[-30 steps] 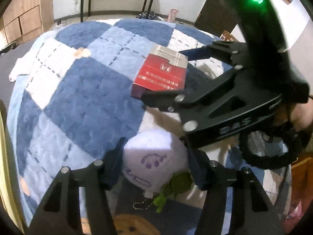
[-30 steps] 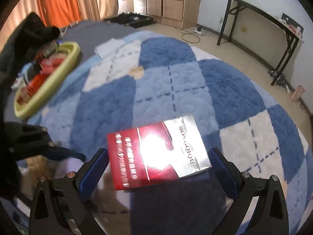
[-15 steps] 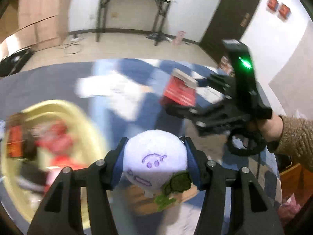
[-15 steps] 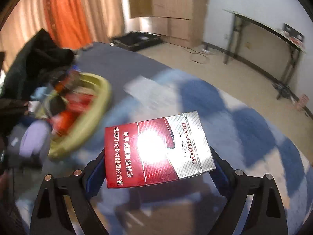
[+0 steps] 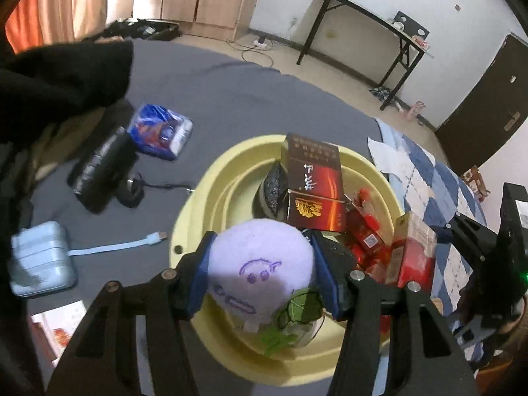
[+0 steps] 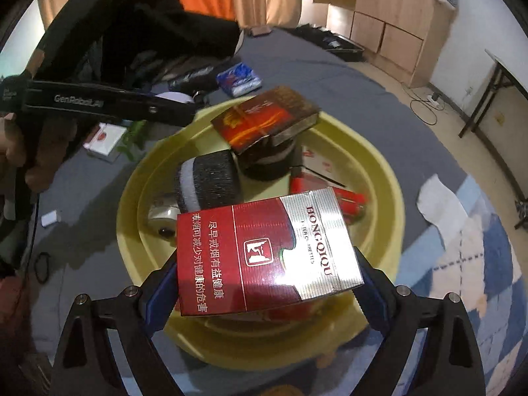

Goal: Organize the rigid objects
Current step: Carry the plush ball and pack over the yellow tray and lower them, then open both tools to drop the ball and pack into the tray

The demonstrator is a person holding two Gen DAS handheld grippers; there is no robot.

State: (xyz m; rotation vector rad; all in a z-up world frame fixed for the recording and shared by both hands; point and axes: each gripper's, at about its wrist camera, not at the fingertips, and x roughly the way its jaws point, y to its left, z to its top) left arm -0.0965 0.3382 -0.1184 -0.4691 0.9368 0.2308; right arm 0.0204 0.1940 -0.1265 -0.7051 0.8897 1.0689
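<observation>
My left gripper (image 5: 260, 274) is shut on a round lilac plush toy (image 5: 260, 270) with a drawn face and a green leaf tag, held over the near rim of a yellow basin (image 5: 211, 194). My right gripper (image 6: 264, 283) is shut on a red and silver cigarette pack (image 6: 264, 257), held over the same basin (image 6: 379, 178); the pack also shows at the right of the left wrist view (image 5: 412, 254). In the basin lie a dark red box (image 5: 313, 184), a black and grey block (image 6: 211, 181) and several red packs.
On the grey mat left of the basin lie a blue packet (image 5: 160, 135), a black case (image 5: 102, 168), a light blue case (image 5: 39, 257) with a cable, and dark clothing (image 5: 56, 76). A blue and white checked rug (image 5: 439, 178) lies to the right.
Both grippers have lifted their objects off the checked rug and swung left to the yellow basin. The plush and the cigarette pack now hang over the basin.
</observation>
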